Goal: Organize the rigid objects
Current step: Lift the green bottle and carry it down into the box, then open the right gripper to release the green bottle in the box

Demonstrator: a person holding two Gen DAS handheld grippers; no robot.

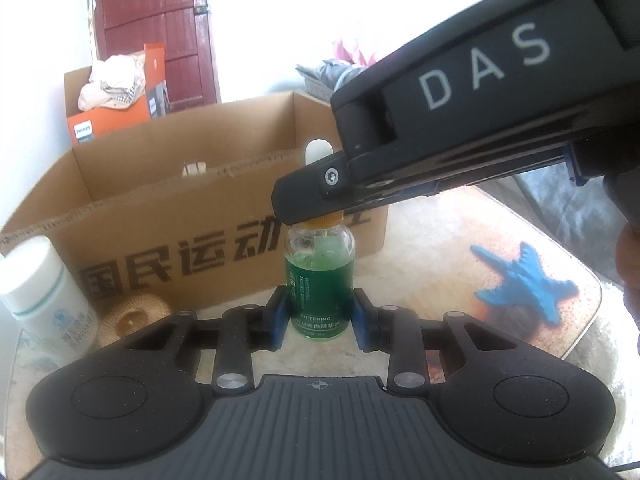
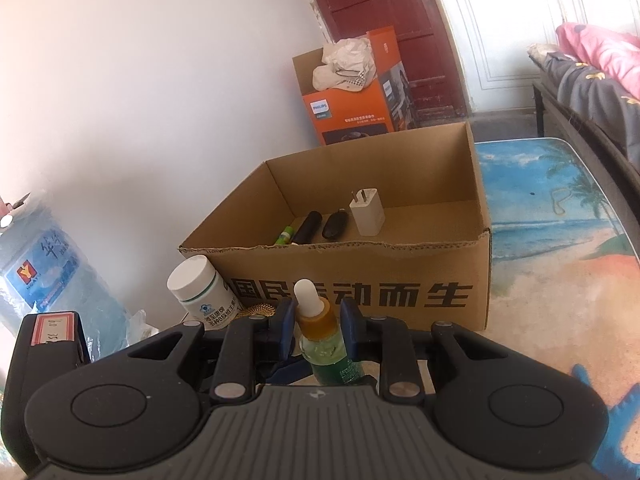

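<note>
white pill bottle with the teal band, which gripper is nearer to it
Left. The left gripper brackets the green glass dropper bottle, with the white pill bottle off its left finger. The right gripper reaches in from the opposite, right side at the dropper's cap.

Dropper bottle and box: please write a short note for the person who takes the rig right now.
Left hand-held gripper: fingers around the base of the green dropper bottle, which stands upright on the table in front of the cardboard box.
Right hand-held gripper: fingers at the bottle's orange collar; firm grip cannot be confirmed.
Done: charger, two dark items and a green stick lie in the box.
Left: dropper bottle, white pill bottle and the woven disc are outside.
</note>
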